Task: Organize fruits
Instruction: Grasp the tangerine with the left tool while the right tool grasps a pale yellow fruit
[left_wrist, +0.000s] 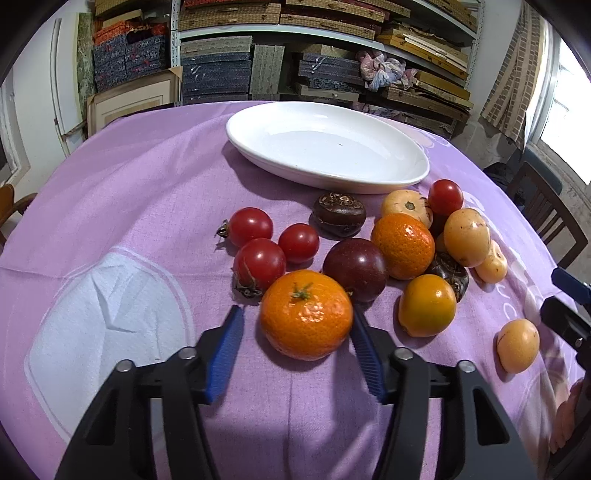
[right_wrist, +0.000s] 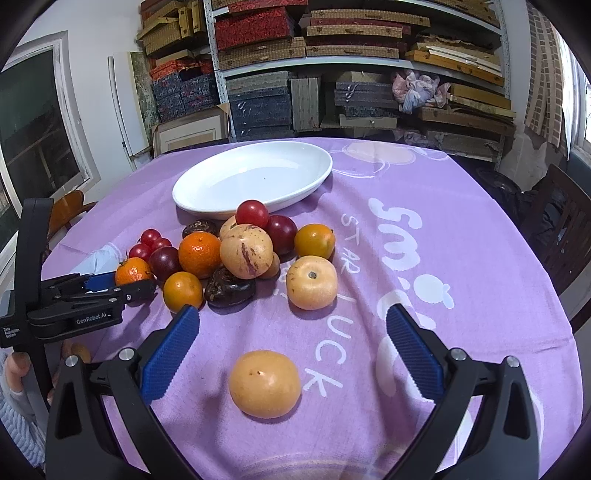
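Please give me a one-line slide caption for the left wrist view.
Left gripper straddles a mandarin on the purple tablecloth, other fruits clustered before an empty white dish.

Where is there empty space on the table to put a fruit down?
The white dish is bare inside. The purple cloth is free right of the dish, and left of the tomatoes. It's crowded in the fruit pile just in front of the dish.
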